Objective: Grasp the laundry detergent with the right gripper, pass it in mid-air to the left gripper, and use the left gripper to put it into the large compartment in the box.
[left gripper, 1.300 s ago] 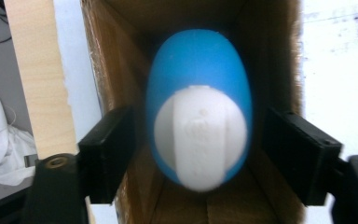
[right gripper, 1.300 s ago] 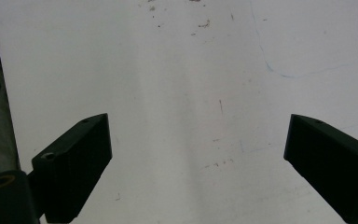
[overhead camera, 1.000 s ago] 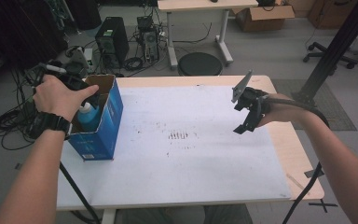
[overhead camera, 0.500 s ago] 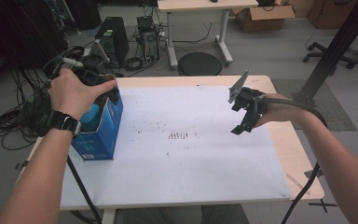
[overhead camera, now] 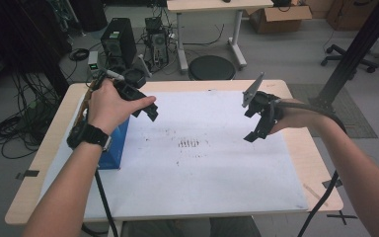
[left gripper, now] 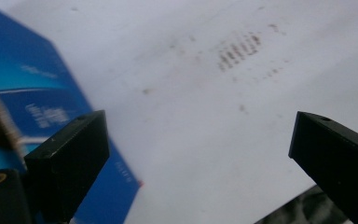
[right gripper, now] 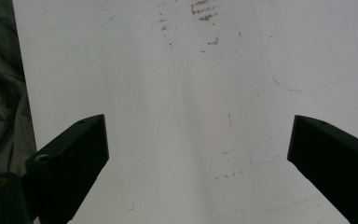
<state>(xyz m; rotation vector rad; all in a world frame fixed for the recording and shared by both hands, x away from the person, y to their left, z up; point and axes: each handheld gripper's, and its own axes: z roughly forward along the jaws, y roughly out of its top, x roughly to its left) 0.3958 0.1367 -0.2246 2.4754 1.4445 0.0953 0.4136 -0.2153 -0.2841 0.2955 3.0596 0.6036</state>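
The left gripper, jaws apart and just opened with nothing between them, hangs beside the blue box at the tabletop's left, seemingly done there. The right gripper, jaws apart and empty, waits at centre right.

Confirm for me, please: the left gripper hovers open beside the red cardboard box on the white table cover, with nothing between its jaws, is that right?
Nearly: the cardboard box is blue, not red, as the high view and the left gripper view both show. The rest holds: the left gripper hovers open beside the box over the white table cover, with nothing between its jaws; they have just been opening.
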